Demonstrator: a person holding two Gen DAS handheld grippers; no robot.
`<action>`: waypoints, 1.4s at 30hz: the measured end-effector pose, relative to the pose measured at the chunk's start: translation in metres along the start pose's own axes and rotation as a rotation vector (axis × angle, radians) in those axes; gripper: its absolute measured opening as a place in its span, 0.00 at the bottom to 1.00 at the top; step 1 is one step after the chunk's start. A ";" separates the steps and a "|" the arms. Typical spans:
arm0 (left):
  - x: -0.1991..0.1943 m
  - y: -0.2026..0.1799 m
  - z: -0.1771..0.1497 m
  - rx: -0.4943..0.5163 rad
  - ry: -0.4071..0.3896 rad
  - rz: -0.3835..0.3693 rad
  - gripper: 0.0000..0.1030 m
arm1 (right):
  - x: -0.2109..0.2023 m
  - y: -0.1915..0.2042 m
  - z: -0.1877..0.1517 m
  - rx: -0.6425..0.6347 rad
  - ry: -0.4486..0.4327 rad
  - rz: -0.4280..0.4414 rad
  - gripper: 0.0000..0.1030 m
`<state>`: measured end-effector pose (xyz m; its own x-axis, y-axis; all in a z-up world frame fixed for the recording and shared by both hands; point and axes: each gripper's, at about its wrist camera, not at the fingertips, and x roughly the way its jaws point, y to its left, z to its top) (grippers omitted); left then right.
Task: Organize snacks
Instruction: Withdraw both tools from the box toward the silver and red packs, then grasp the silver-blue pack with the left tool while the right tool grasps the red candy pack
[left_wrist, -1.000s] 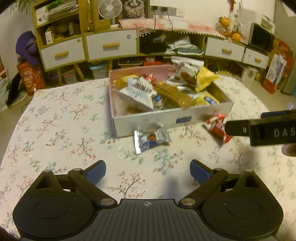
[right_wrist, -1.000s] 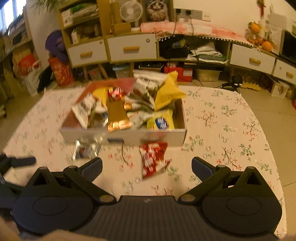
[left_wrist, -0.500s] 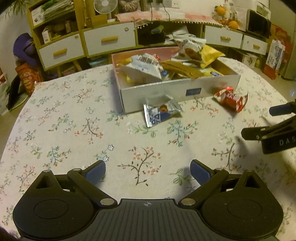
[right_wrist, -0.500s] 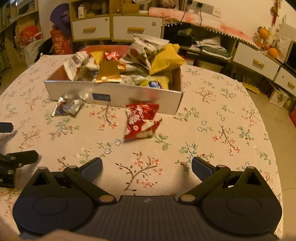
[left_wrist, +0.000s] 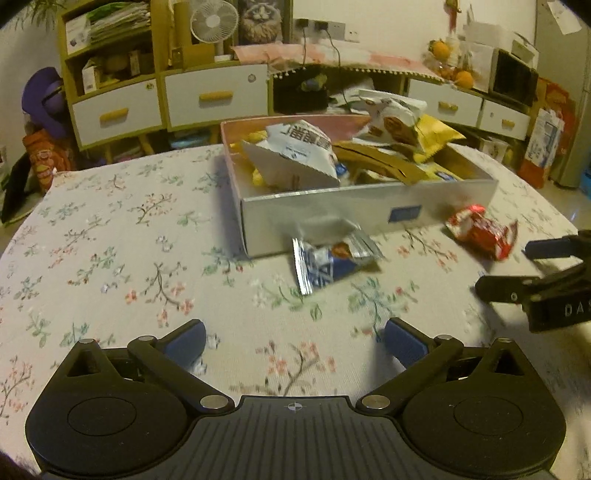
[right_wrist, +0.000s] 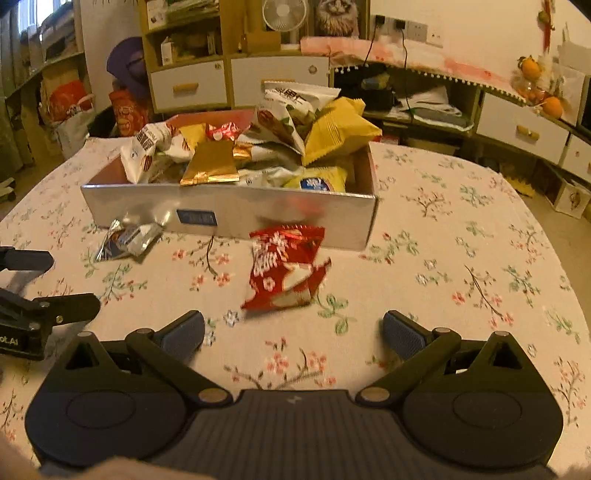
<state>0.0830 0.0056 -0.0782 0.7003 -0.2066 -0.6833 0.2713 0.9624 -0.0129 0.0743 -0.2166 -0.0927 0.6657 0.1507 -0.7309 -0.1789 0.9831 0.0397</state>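
A white cardboard box (left_wrist: 369, 212) (right_wrist: 258, 214) heaped with several snack packets stands on the floral tablecloth. A silver-blue packet (left_wrist: 332, 260) (right_wrist: 127, 238) lies in front of its near wall. A red packet (right_wrist: 284, 267) (left_wrist: 480, 230) lies on the cloth beside it. My left gripper (left_wrist: 294, 341) is open and empty, just short of the silver-blue packet. My right gripper (right_wrist: 293, 332) is open and empty, just short of the red packet. Each gripper shows at the edge of the other's view.
The round table's edge curves away on both sides. Behind it stand white drawers with yellow handles (left_wrist: 216, 96), shelves, a fan (right_wrist: 284, 11) and oranges (right_wrist: 552, 105). Bare cloth (left_wrist: 110, 240) lies left of the box.
Both grippers pulled back from the box and lowered, then came in again; the packets now look larger and closer than half a second ago. Both stayed open. The packets have not moved.
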 end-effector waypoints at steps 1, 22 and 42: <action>0.002 0.000 0.002 -0.010 -0.005 0.005 1.00 | 0.003 -0.001 0.003 0.000 -0.004 0.001 1.00; 0.023 -0.026 0.019 -0.057 -0.042 0.010 0.98 | 0.016 -0.002 0.014 0.039 -0.046 -0.045 0.97; 0.020 -0.025 0.030 -0.138 -0.040 0.045 0.58 | 0.011 -0.002 0.022 0.036 -0.034 -0.019 0.61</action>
<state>0.1099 -0.0279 -0.0700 0.7361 -0.1666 -0.6560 0.1472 0.9854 -0.0851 0.0978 -0.2151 -0.0861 0.6928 0.1344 -0.7085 -0.1402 0.9888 0.0504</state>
